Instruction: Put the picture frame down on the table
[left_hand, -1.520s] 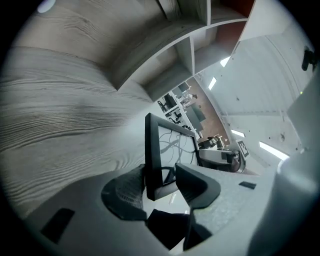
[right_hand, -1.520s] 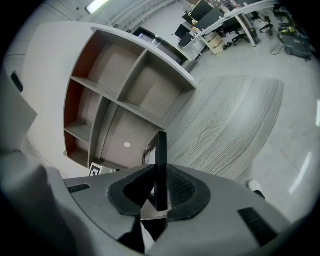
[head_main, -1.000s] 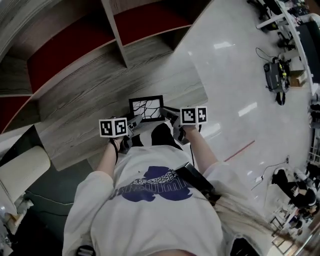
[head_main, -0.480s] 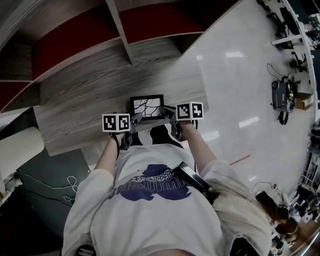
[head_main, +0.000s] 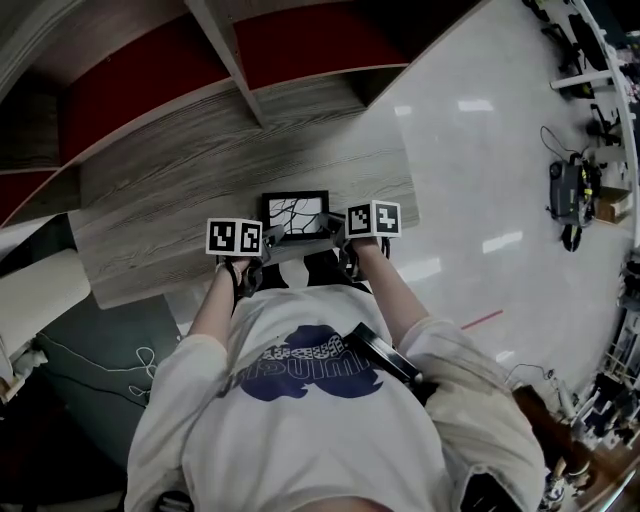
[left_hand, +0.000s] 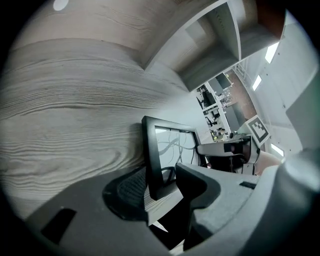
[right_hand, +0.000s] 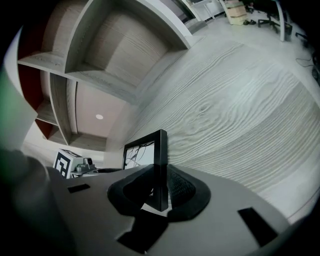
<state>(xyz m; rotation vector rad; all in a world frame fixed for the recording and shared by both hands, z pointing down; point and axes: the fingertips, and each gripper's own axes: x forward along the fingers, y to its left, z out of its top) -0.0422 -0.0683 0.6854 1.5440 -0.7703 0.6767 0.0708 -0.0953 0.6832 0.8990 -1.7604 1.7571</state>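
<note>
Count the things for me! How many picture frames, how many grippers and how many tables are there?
picture frame: 1
grippers: 2, the left gripper and the right gripper
table: 1
Total: 4

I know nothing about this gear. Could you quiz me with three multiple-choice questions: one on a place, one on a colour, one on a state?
1. Where is the picture frame?
A. Inside a box.
B. Hanging on a wall.
C. Between the left gripper and right gripper, over the wooden table.

2. What colour is its border?
A. Black.
B. Red.
C. Yellow.

3. The right gripper's jaws are:
A. wide open and empty.
B. closed on the frame's edge.
C. out of sight.

Answers:
1. C: the head view shows it between both grippers, above the tabletop.
2. A: the border is black in every view.
3. B: the right gripper view shows both pads against the frame's edge.
</note>
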